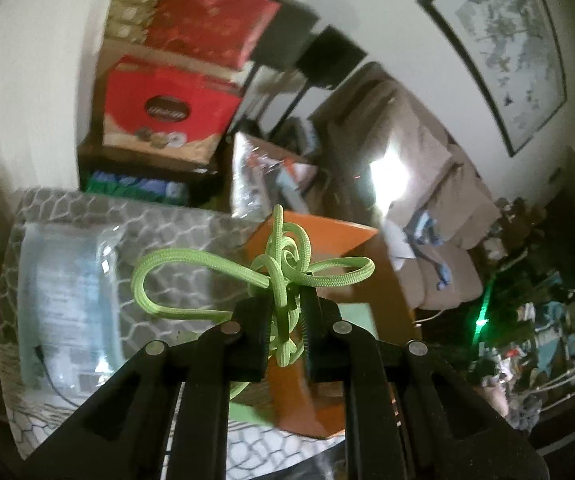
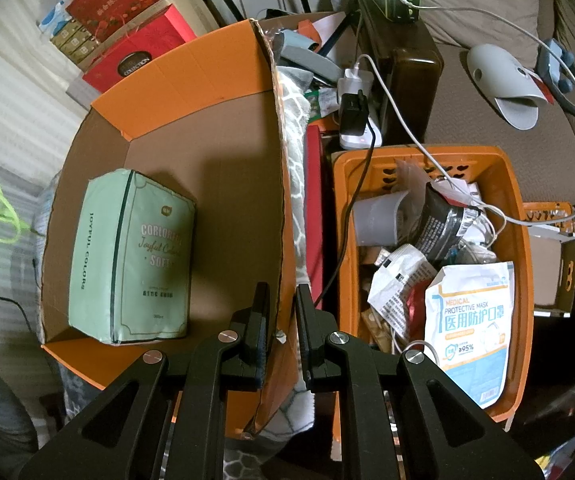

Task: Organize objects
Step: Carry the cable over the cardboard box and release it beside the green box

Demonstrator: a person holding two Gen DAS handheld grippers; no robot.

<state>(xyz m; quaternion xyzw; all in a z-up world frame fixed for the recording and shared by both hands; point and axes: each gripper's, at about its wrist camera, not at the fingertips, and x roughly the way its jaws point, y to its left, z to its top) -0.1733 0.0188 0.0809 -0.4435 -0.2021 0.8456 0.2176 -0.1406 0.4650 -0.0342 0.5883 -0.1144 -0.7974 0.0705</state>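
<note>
A tangled lime-green paracord (image 1: 283,268), looped and knotted, is pinched between the left gripper (image 1: 283,312) pads and held in the air above the orange cardboard box (image 2: 191,76). The right gripper (image 2: 283,312) pinches that box's right wall; its interior is roomy, with a mint tissue pack (image 2: 131,256) at the left. Right of this gripper sits a crowded orange basket (image 2: 523,248); a patterned grey blanket (image 1: 87,216) lies below.

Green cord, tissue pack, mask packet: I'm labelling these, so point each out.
green cord (image 1: 283,264), left wrist view, knotted middle.
tissue pack (image 2: 131,256), right wrist view, front face.
mask packet (image 2: 473,320), right wrist view, printed front.
</note>
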